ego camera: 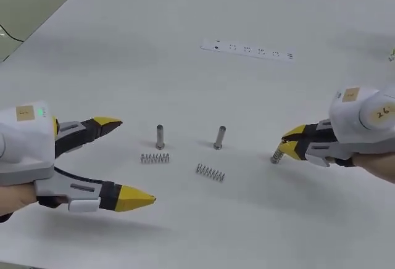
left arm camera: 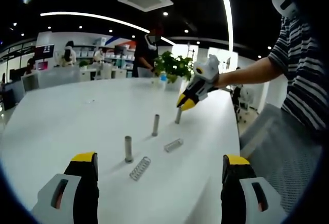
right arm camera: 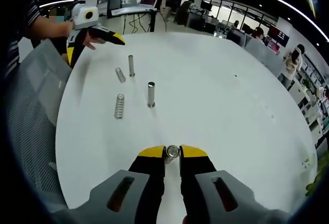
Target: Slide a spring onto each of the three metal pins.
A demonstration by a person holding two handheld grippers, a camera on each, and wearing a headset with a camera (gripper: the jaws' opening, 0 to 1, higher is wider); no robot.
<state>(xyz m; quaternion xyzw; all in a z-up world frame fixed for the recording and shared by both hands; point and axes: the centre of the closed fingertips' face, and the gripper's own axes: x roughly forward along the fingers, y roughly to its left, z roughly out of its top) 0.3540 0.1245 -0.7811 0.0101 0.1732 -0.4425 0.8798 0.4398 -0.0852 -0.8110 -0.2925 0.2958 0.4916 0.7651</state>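
head view looks steeply down at the table (ego camera: 185, 84). gripper views sit low, facing each other — sharing the pins (left arm camera: 128, 148).

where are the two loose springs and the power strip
left-hand spring (ego camera: 154, 157), head view, middle of its coils
right-hand spring (ego camera: 210, 172), head view, middle of its coils
power strip (ego camera: 247, 50), head view, middle of its top face

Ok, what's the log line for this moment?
left gripper: open, empty | right gripper: shut on spring | two pins: upright, bare | two springs: loose on table
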